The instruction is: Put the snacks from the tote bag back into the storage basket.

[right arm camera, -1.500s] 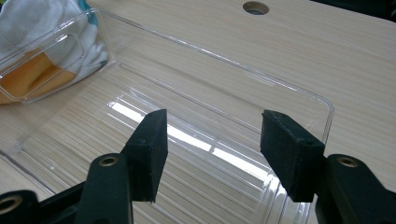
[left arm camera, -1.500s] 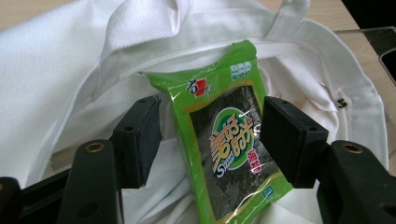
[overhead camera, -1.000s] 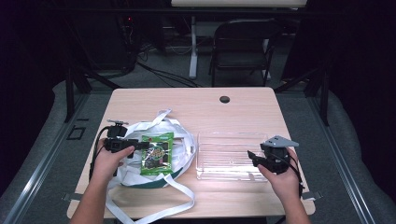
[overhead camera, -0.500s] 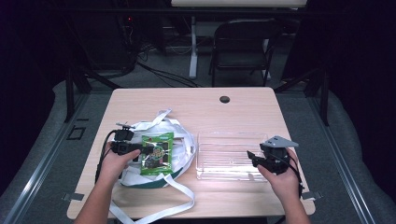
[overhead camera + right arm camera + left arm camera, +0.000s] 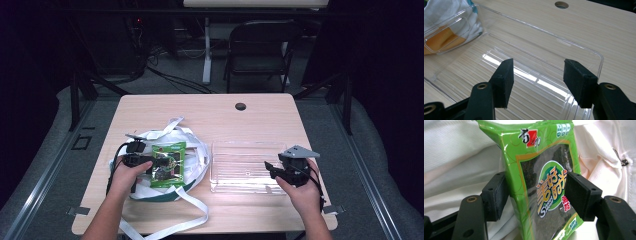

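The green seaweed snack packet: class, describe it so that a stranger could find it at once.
On the wooden table, look left of the clear plastic tray to the white cloth bag with long straps. The green seaweed snack packet lies on it, between the left gripper's jaws: the one bright green, printed thing there.

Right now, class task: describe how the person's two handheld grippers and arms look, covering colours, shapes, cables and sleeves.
Both the left gripper and the right gripper are black, each with two blocky rectangular jaws on arms fastened by brass-coloured rivets. A black cable loops from the left one. The right one carries a grey three-cornered plate on top. The forearms are bare, with no sleeves visible.
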